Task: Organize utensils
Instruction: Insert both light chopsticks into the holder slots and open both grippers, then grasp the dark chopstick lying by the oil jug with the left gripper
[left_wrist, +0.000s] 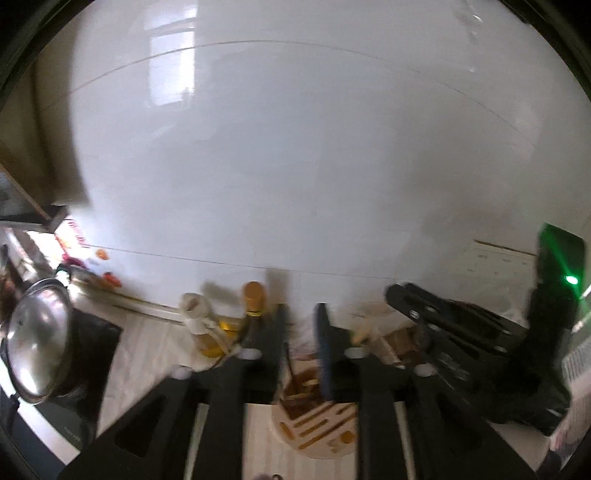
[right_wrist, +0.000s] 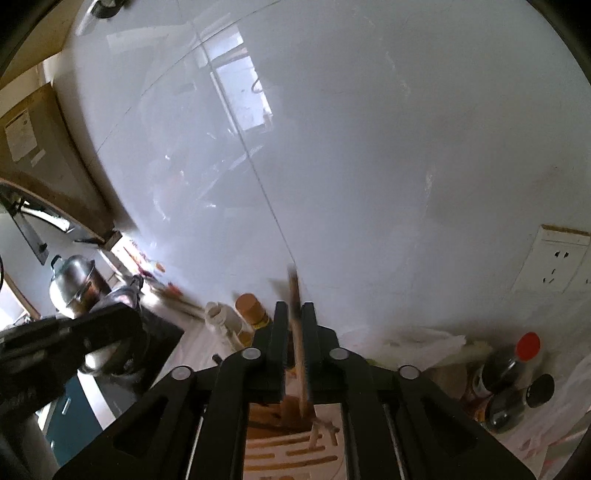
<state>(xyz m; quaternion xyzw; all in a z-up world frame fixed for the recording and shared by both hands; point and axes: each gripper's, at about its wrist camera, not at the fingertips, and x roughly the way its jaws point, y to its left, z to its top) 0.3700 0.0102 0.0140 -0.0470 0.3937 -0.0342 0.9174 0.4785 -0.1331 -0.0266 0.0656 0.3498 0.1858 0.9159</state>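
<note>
Left wrist view: left gripper (left_wrist: 301, 332), jaws apart with nothing pressed between them, poised over a round slotted wooden utensil holder (left_wrist: 314, 421) that stands near on a pale wood-grain counter (left_wrist: 147, 339). Far side: glossy white tiled wall (left_wrist: 295, 147) reflecting a window. Along the wall, an amber-capped bottle (left_wrist: 254, 295) and a pale bundle beside it. Far left: domed steel pot lid (left_wrist: 37, 350) on a dark hob. Right: the right gripper (left_wrist: 443, 321), seen side-on. Right wrist view: right gripper (right_wrist: 294, 332), jaws narrowly apart, a slim wooden utensil (right_wrist: 299, 332) standing upright between them, blurred; contact with the pads cannot be told. Its lower end meets the holder directly below. Far right on the wall: white socket plate (right_wrist: 554, 262). Right on the counter: dark bottles (right_wrist: 509, 373), one red-capped. Left: steel kettle (right_wrist: 74, 280).
</note>
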